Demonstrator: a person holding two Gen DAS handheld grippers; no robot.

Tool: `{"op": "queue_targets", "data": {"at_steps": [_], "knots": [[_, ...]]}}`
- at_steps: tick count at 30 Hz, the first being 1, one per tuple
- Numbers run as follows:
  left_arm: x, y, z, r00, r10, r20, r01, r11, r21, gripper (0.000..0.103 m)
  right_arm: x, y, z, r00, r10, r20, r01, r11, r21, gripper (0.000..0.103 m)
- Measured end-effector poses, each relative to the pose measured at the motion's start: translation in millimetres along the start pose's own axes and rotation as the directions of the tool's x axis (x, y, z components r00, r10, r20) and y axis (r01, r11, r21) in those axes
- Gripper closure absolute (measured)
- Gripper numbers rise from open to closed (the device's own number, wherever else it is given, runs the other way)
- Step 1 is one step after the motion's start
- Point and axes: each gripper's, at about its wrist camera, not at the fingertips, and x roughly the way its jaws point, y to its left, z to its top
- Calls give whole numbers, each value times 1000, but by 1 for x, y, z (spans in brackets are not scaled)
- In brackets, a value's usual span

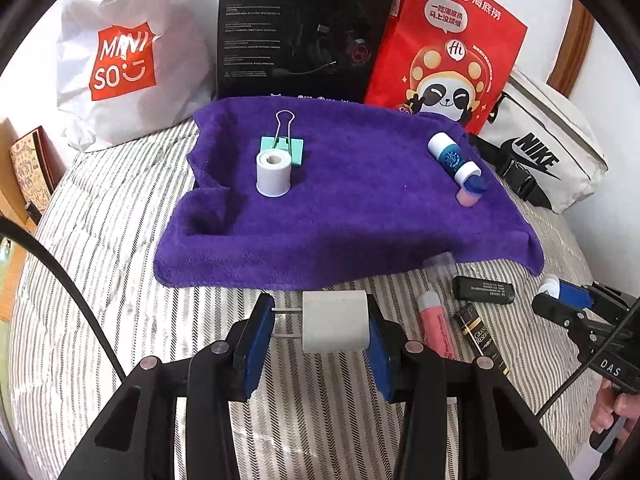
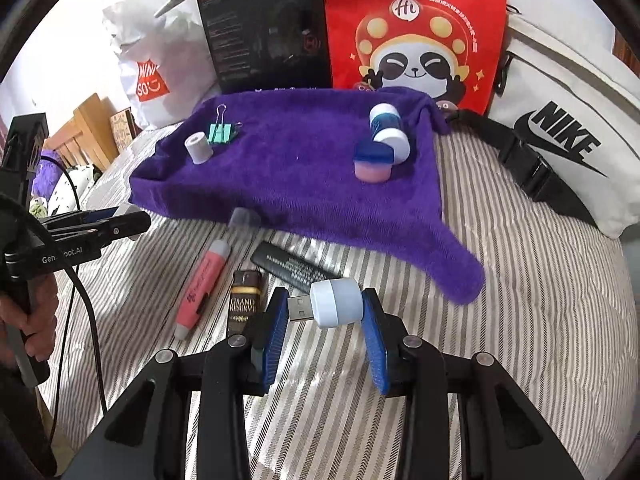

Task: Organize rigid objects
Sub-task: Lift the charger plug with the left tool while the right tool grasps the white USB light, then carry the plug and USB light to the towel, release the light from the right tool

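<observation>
Gripping white two-prong plug adapter (image 1: 334,322): left gripper (image 1: 320,334) jaws, over striped bed (image 1: 100,280) | right gripper (image 2: 325,314) jaws clamp pale-blue USB light (image 2: 334,304), plug visible only in right view | purple towel (image 1: 360,208) beyond

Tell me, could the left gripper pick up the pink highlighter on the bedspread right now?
Probably not yet: the left gripper is shut on a white plug adapter. The pink highlighter lies uncovered just to its right, so the path looks free.

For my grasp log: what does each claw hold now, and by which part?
Left claw: white plug adapter, one pad on its body, the other at its prong tips. Right claw: USB light, between body end and plug tip.
</observation>
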Motion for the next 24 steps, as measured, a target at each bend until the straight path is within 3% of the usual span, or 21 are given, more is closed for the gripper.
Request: {"op": "queue_targets", "data": {"at_steps": [24], "knots": [[-3, 26, 45, 999, 36, 36, -35, 999, -33, 62, 29, -21, 61, 1000, -20, 12, 20, 1000, 24, 66]]}}
